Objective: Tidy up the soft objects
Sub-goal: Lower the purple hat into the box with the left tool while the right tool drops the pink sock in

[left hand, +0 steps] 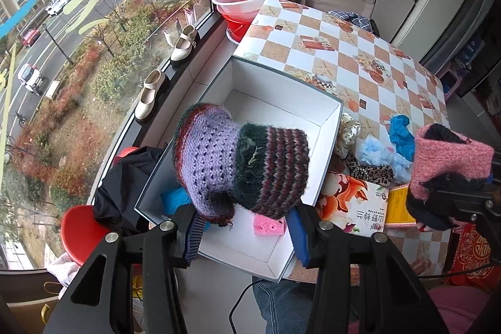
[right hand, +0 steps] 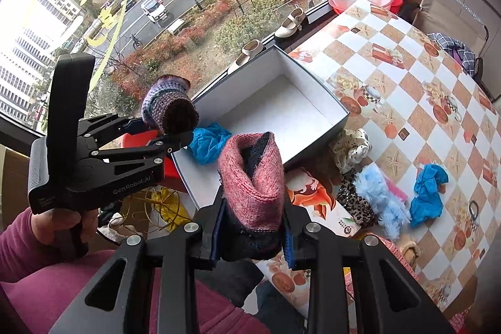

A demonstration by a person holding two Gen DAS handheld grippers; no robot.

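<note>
Left tongs point(left hand: 244, 227): squeezing a purple and dark striped knitted sock point(left hand: 241, 168), hanging right over the open white cardboard box point(left hand: 325, 146).
Right tongs point(right hand: 252, 235): squeezing a pink and black knitted sock point(right hand: 253, 187), hanging just beside the box, over the checkered counter point(right hand: 407, 83).
Nearer: the left hand is sitting closer to the box.

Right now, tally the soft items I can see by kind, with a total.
Knits: 2, purple striped knit, pink knit
Scrunchies: 3, dotted scrunchie, leopard scrunchie, pale blue fluffy scrunchie
Crumpled blue cloths: 2, boxed blue cloth, tabletop blue cloth
Sponges: 1, pink sponge
Total: 8 clearly visible
</note>
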